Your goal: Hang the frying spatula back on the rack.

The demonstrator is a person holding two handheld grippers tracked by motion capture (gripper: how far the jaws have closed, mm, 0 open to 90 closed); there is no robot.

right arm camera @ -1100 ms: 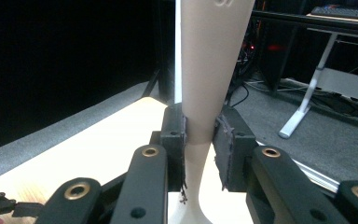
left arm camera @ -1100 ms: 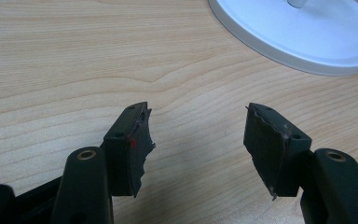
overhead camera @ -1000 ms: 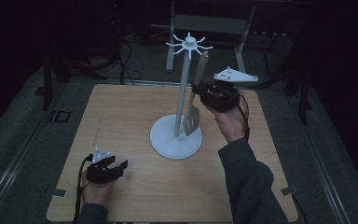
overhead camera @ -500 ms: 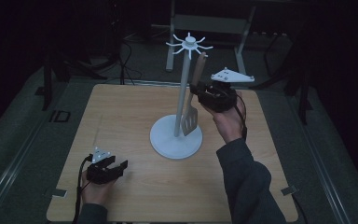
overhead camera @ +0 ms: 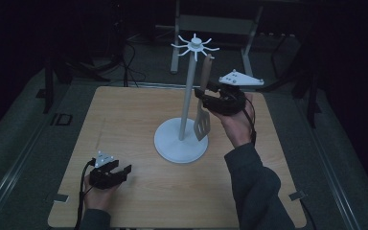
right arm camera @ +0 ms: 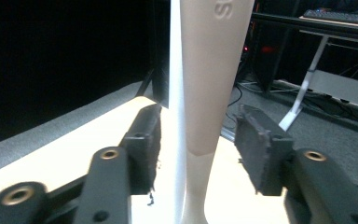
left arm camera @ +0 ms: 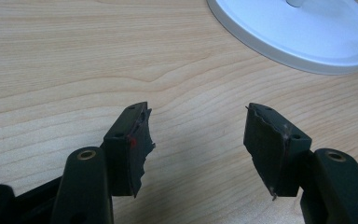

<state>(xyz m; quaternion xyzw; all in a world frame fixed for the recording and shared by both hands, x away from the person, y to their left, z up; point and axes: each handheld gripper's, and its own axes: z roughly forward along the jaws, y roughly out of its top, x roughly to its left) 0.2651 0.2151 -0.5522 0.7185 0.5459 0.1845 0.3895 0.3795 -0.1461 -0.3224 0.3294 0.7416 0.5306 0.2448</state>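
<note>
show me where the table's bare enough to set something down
Bare wood lies along the table's far-left part, between its left edge and the stand's round base, and along the near edge between the left gripper and the sleeve. It is crowded around the pole, where the spatula hangs between the right gripper's jaws.

From above the person's side, the high view looks forward and down across the whole light wooden table (overhead camera: pixel 139 120), dark floor beyond at 12 o'clock. The left gripper view sits low and close over the tabletop (left arm camera: pixel 74 60), facing the round white base of the hook stand (left arm camera: pixel 303 32) at 1 o'clock, which the high view shares (overhead camera: pixel 181 143). The right gripper view, raised and level, looks very near at the pale spatula handle (right arm camera: pixel 212 70), the stand's white pole (right arm camera: pixel 175 56) directly behind.
</note>
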